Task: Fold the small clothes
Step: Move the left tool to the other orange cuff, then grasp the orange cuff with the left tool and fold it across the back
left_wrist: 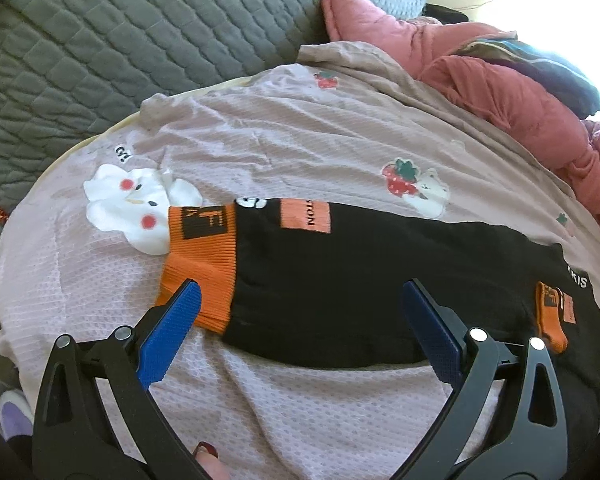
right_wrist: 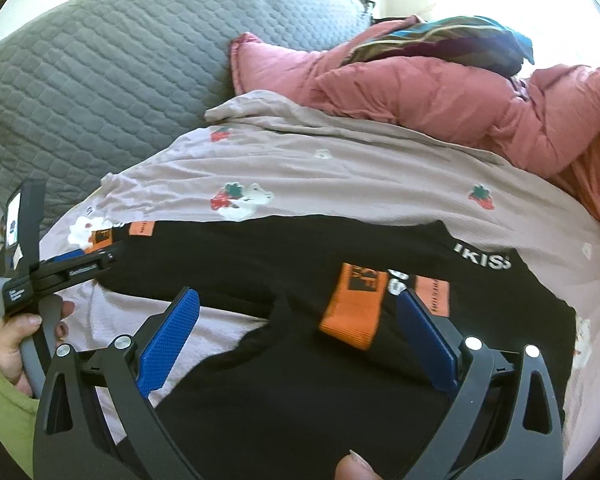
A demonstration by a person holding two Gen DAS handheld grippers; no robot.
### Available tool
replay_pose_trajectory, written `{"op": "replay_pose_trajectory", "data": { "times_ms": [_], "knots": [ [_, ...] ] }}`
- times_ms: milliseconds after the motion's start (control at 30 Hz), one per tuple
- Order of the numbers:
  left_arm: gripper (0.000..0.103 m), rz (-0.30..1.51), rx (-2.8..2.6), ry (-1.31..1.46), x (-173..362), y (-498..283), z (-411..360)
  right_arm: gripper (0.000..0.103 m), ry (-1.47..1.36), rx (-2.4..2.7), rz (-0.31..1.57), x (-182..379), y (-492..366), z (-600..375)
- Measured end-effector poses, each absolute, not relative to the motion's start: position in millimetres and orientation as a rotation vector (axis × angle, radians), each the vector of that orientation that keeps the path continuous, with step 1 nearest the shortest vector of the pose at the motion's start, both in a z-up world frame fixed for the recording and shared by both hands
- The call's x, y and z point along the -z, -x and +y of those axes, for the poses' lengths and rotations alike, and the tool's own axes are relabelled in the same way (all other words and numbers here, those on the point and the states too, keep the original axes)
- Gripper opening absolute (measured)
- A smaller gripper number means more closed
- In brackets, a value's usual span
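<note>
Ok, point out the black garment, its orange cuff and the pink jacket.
black garment [left_wrist: 340, 280], left wrist view, middle of its body
orange cuff [left_wrist: 204, 264], left wrist view, ribbed band at the sleeve end
pink jacket [right_wrist: 420, 92], right wrist view, its quilted front

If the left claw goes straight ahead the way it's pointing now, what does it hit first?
Most likely the black garment with orange ribbed cuffs, lying flat on the pink strawberry-print sheet. The open left claw already hangs over its near edge, though height is unclear.

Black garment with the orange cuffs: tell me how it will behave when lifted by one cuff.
The black garment lies flat and creased on the bedsheet, so it will probably droop limply. The ribbed orange cuff looks thicker, likely giving firmer grip. It seems light, so it may drag rather than slide cleanly.
</note>
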State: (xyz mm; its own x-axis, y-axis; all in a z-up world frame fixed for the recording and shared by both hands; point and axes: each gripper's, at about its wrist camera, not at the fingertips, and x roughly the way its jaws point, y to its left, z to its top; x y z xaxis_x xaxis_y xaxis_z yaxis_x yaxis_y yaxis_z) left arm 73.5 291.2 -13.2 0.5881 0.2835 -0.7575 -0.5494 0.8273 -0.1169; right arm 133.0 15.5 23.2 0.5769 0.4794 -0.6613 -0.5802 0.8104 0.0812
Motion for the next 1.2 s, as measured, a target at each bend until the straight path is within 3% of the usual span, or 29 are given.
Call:
{"op": "replay_pose_trajectory", "data": {
  "times_ms": [733, 767, 867, 933, 1000, 1067, 1200],
  "knots": [
    [0.093, 0.829, -0.558, 0.453, 39.9, -78.8, 331.8, 0.098, 0.196, -0.678, 0.78, 11.6, -135.4, 63.3],
    [0.09, 0.832, -0.56, 0.457, 42.0, -80.2, 333.7, 0.098, 0.192, -0.675, 0.783, 13.2, -136.2, 62.9],
    [0.064, 0.837, -0.589, 0.457, 45.9, -82.8, 338.6, 0.098, 0.173, -0.668, 0.796, 18.7, -138.8, 59.8],
    [0.054, 0.837, -0.595, 0.456, 46.8, -82.9, 339.4, 0.098, 0.163, -0.661, 0.808, 22.5, -140.4, 56.8],
    [0.034, 0.819, -0.583, 0.452, 43.6, -80.6, 337.5, 0.098, 0.15, -0.652, 0.818, 25.8, -141.6, 53.0],
    [0.022, 0.788, -0.549, 0.442, 37.6, -78.4, 333.7, 0.098, 0.135, -0.642, 0.828, 28.1, -143.2, 47.0],
    [0.008, 0.754, -0.462, 0.421, 29.5, -80.0, 322.0, 0.098, 0.107, -0.62, 0.832, 28.0, -144.8, 30.4]
  ]
}}
